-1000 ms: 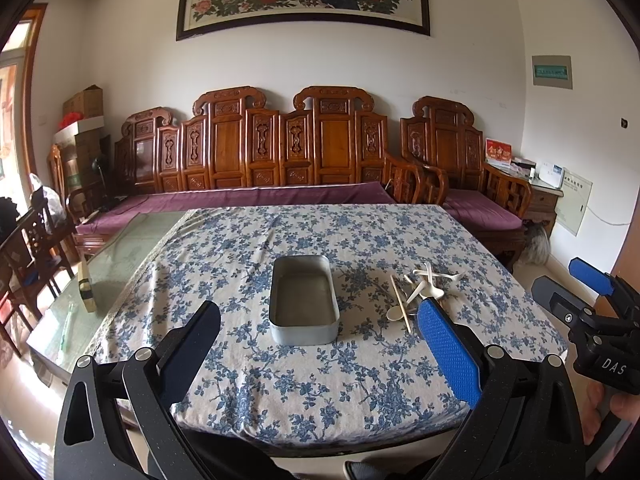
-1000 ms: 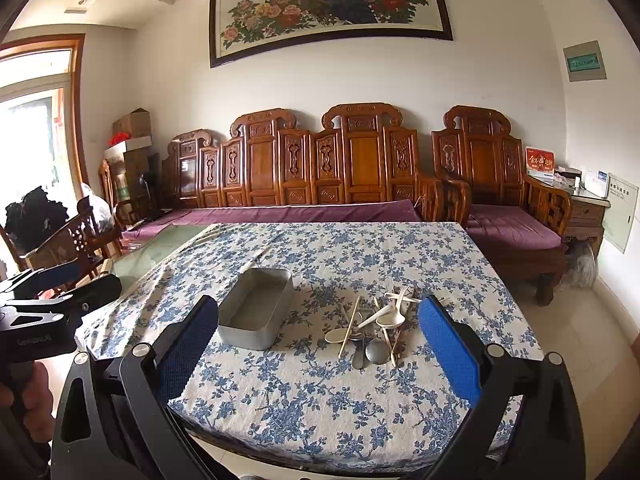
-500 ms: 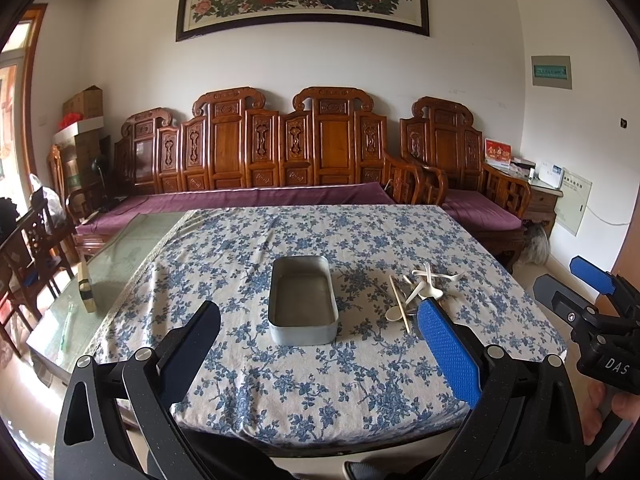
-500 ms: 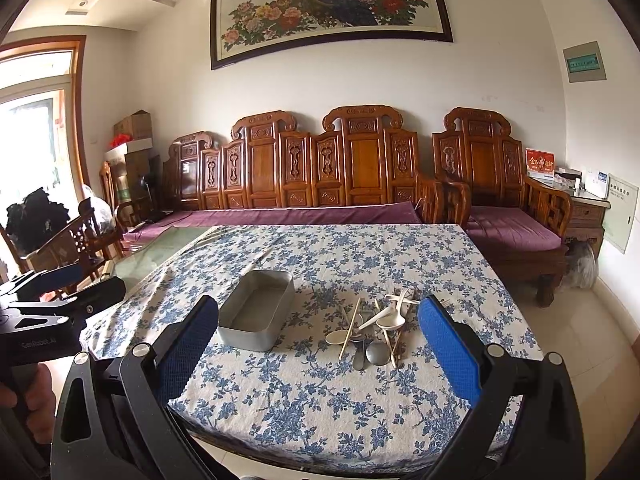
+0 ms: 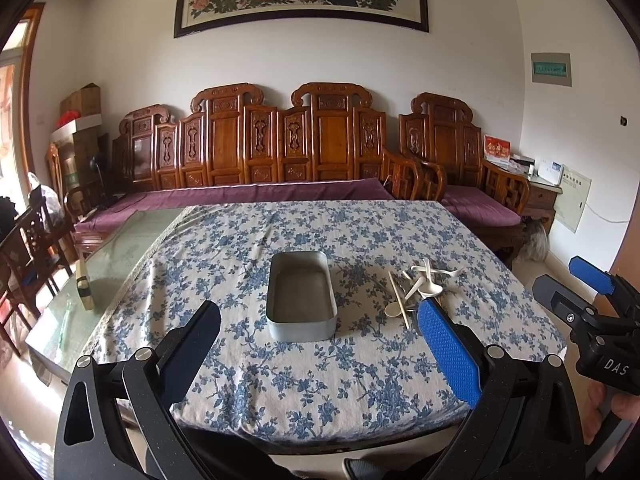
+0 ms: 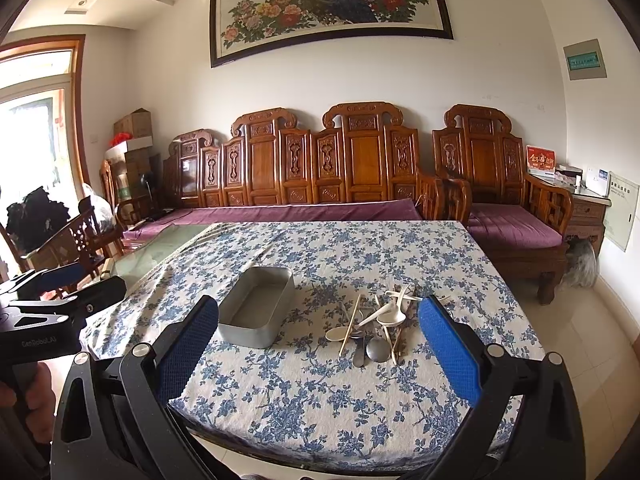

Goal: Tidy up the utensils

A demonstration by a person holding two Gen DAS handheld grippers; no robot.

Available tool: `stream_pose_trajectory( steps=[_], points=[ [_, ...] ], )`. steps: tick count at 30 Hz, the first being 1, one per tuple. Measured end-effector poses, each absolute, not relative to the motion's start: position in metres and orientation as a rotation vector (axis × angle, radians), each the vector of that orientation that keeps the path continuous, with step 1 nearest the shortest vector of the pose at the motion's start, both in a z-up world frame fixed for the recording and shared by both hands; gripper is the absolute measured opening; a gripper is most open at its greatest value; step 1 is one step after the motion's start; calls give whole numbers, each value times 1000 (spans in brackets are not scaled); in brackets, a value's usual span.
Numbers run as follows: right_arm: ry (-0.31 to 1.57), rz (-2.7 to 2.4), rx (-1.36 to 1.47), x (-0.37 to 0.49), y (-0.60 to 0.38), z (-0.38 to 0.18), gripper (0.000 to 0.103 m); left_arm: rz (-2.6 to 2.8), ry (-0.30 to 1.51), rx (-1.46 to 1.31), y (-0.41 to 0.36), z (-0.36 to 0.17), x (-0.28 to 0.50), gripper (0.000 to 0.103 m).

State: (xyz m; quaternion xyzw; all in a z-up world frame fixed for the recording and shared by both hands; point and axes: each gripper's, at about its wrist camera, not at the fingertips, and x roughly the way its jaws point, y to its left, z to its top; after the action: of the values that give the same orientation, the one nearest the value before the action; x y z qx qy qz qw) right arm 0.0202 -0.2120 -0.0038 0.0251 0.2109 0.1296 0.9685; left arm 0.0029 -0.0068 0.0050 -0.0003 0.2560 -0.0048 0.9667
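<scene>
Holding both grippers wide open w/ nothing between the jaws, you're hovering the left gripper and right gripper at the near table edge. Rounded-rectangular metal tin is sitting mid-table; just right of it, a jumbled utensil pile: glossy white spoons, wooden chopsticks, steel spoons. Blue-floral tablecloth is covering the table; carved wooden bench along the wall.

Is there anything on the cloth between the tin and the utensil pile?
Nothing: in the right wrist view only bare floral cloth separates the tin from the pile.
</scene>
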Motion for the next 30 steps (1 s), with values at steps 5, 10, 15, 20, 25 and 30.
stream_pose_trajectory(
  steps=[5, 10, 15, 20, 25, 30],
  points=[
    [441, 265, 39, 27, -214, -14, 100, -27, 554, -4, -4, -6, 13, 95],
    [476, 271, 41, 44, -220, -30, 94, -53, 604, -2, -5, -20, 31, 95],
    [524, 277, 28, 69, -226, -48, 79, -86, 649, 5, -10, -38, 53, 95],
    [578, 286, 24, 98, -232, -70, 67, -121, 691, 10, -16, -54, 80, 95],
    [651, 287, 18, 131, -238, -92, 59, -163, 739, 13, -26, -75, 108, 95],
    [709, 278, 12, 164, -245, -110, 56, -214, 793, 25, -43, -99, 137, 92]
  ],
)
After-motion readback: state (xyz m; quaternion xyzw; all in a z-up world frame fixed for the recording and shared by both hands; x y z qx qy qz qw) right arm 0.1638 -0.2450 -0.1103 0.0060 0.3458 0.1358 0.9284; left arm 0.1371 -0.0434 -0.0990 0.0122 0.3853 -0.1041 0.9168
